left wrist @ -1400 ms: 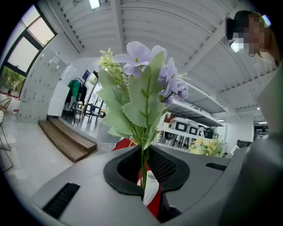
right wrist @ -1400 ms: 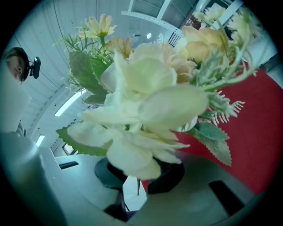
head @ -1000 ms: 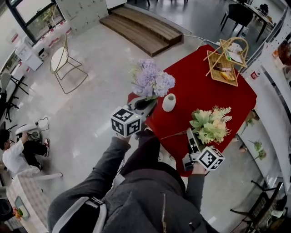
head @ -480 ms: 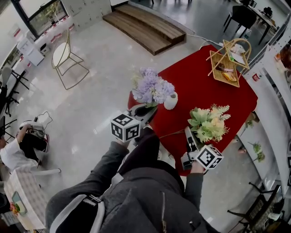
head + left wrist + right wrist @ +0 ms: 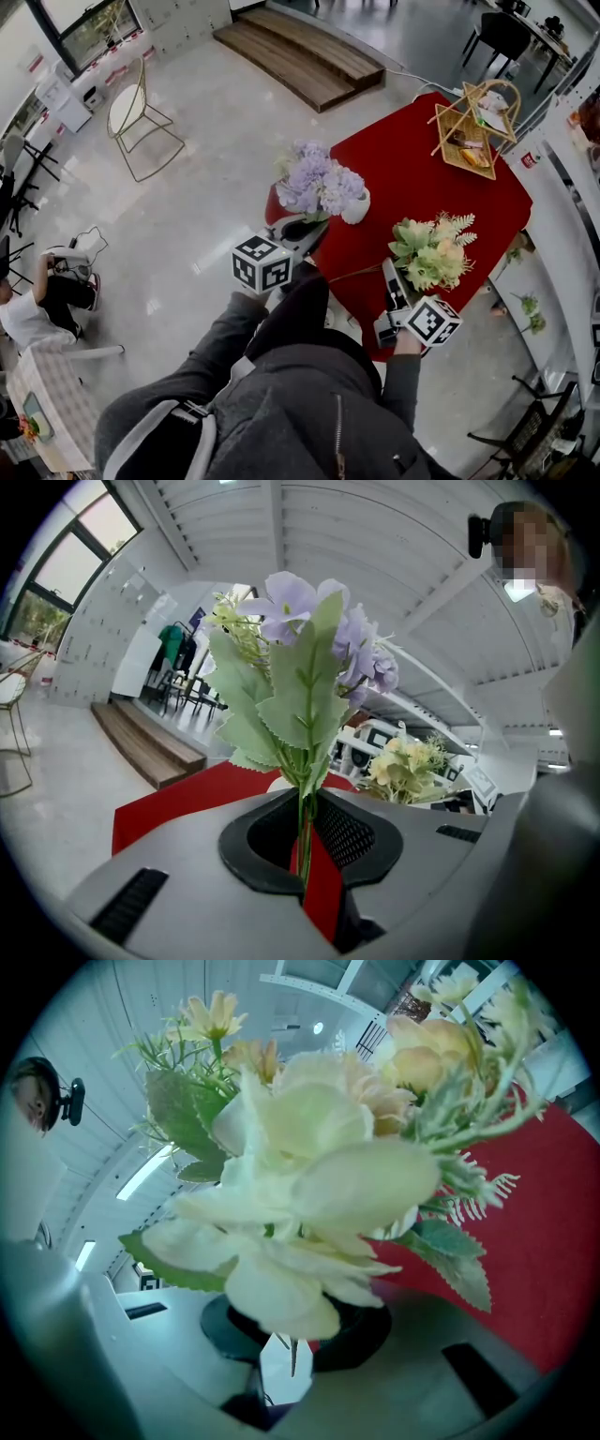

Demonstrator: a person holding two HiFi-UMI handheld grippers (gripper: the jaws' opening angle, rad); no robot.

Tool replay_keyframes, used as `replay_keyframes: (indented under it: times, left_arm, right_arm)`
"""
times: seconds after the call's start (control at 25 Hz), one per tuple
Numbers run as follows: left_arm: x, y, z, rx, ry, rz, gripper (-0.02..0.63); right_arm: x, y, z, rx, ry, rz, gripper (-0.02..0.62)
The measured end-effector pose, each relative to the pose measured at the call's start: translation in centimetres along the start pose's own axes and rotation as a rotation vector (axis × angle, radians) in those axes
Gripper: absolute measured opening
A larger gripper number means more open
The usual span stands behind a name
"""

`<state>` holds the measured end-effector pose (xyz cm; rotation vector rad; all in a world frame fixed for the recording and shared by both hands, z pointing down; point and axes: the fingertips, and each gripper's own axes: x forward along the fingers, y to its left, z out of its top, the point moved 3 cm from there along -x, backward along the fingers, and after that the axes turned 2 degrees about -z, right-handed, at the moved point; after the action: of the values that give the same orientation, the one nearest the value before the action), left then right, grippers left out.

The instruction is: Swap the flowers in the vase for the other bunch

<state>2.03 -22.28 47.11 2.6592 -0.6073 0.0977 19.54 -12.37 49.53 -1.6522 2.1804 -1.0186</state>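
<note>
My left gripper [image 5: 300,228] is shut on the stems of a purple bunch [image 5: 317,183], held upright at the near left corner of the red table [image 5: 422,178]. Its blooms overlap the small white vase [image 5: 357,208] just to their right. In the left gripper view the green stems [image 5: 305,832] are pinched between the jaws, with leaves and purple blooms [image 5: 314,658] above. My right gripper [image 5: 392,278] is shut on the thin stem [image 5: 292,1354] of a cream and green bunch [image 5: 429,251], held over the table's near edge; that bunch [image 5: 309,1166] fills the right gripper view.
A wicker basket [image 5: 472,127] stands at the table's far corner. On the floor to the left are a gold wire chair [image 5: 136,117], wooden steps [image 5: 300,56] and a seated person [image 5: 42,309]. A ledge with small plants [image 5: 530,302] runs along the right.
My left gripper has carried the purple bunch lower and closer to the vase, so its blooms now cover the vase's left side. The right gripper and cream bunch have kept still.
</note>
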Motion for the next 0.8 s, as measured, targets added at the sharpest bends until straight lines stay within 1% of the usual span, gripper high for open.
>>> replay_keyframes:
  times: [0.2,0.4,0.64,0.8]
  left_arm:
    - [0.0,-0.3,-0.5,-0.016,-0.004,-0.014,0.046]
    - [0.2,0.2,-0.6,-0.012,0.009,-0.012,0.046]
    - [0.3,1.1,-0.5,-0.027,0.003,-0.004,0.046]
    - [0.7,1.3,-0.6,-0.027,0.003,0.001,0.046]
  right_arm:
    - [0.0,-0.3,0.5,-0.009,-0.001,-0.028,0.055]
    - [0.4,-0.7,3.0,-0.03,-0.02,-0.033,0.055]
    - [1.3,0.3,7.3,-0.16,-0.02,-0.013,0.055]
    - [1.5,0.8,10.1,-0.22,-0.019,0.011,0.055]
